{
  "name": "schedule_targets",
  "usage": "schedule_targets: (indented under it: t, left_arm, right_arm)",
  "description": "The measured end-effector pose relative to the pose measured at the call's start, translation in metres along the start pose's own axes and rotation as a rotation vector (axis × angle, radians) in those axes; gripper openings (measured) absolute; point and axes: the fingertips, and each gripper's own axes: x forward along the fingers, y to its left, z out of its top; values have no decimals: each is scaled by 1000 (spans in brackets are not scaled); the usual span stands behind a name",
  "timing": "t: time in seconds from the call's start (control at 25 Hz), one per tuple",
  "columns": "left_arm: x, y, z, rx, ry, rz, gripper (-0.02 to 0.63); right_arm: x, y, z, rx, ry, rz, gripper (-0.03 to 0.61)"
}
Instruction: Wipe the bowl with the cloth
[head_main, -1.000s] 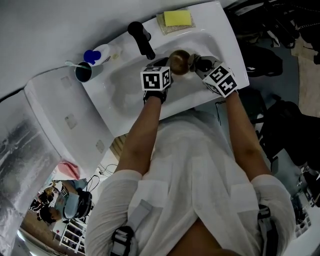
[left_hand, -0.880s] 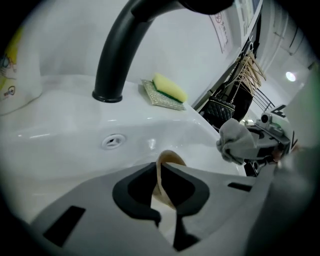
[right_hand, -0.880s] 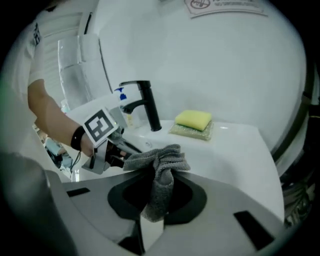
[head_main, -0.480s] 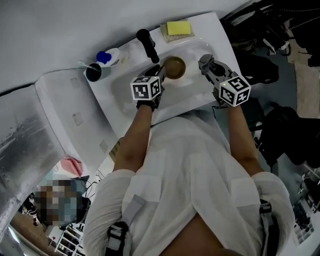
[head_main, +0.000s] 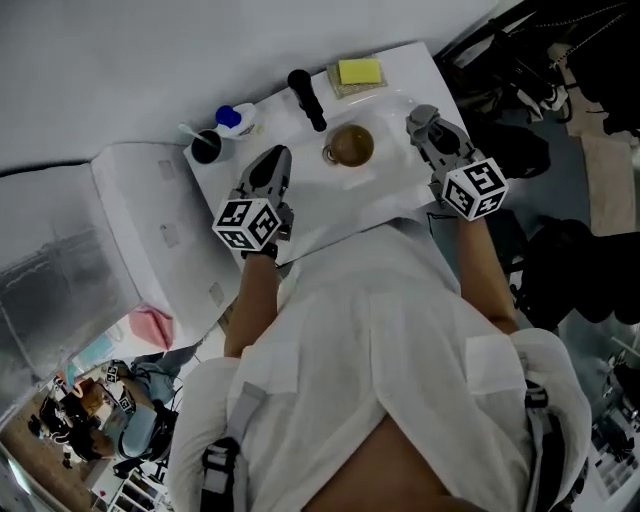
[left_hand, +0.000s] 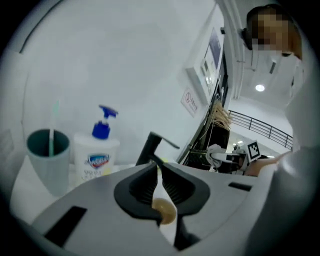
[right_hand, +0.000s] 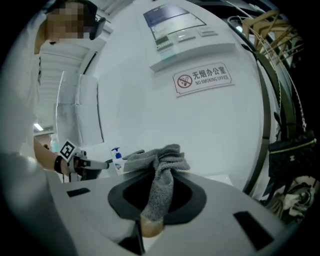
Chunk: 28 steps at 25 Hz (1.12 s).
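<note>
A brown bowl (head_main: 349, 146) stands upright in the white sink (head_main: 385, 185), free of both grippers. My left gripper (head_main: 278, 156) hovers to the bowl's left, over the sink's near-left part. Its jaws are closing, a narrow gap still shows, and nothing is between them. In the left gripper view the bowl (left_hand: 165, 211) shows through that gap below the left gripper (left_hand: 156, 167). My right gripper (head_main: 421, 116) is to the bowl's right, shut on a grey cloth (right_hand: 161, 165) that bunches up past its tips (right_hand: 159, 172).
A black faucet (head_main: 307, 98) rises behind the bowl. A yellow sponge (head_main: 359, 72) lies at the sink's back right. A soap bottle (head_main: 237, 117) with a blue pump and a dark cup (head_main: 207, 146) stand at the back left. A white cabinet (head_main: 150, 240) adjoins on the left.
My left gripper has let go of the bowl and drawn back to the left. The bowl now rests in the sink. My right gripper with the cloth moved off to the right.
</note>
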Motion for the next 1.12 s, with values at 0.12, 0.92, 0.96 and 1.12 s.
schedule_targets:
  t: [0.12, 0.92, 0.96, 1.12]
  left_arm:
    - [-24, -6, 47, 95, -146, -29, 29]
    - [-48, -35, 91, 310, -223, -102, 29]
    - [-48, -36, 91, 308, -225, -101, 29]
    - [-45, -40, 92, 297, -232, -95, 29]
  right_arm:
    - [-8, 3, 27, -87, -36, -37, 60]
    - [-18, 1, 84, -178, -139, -108, 60]
    - [-18, 0, 84, -179, -138, -108, 60]
    - [-22, -4, 84, -179, -139, -106, 60]
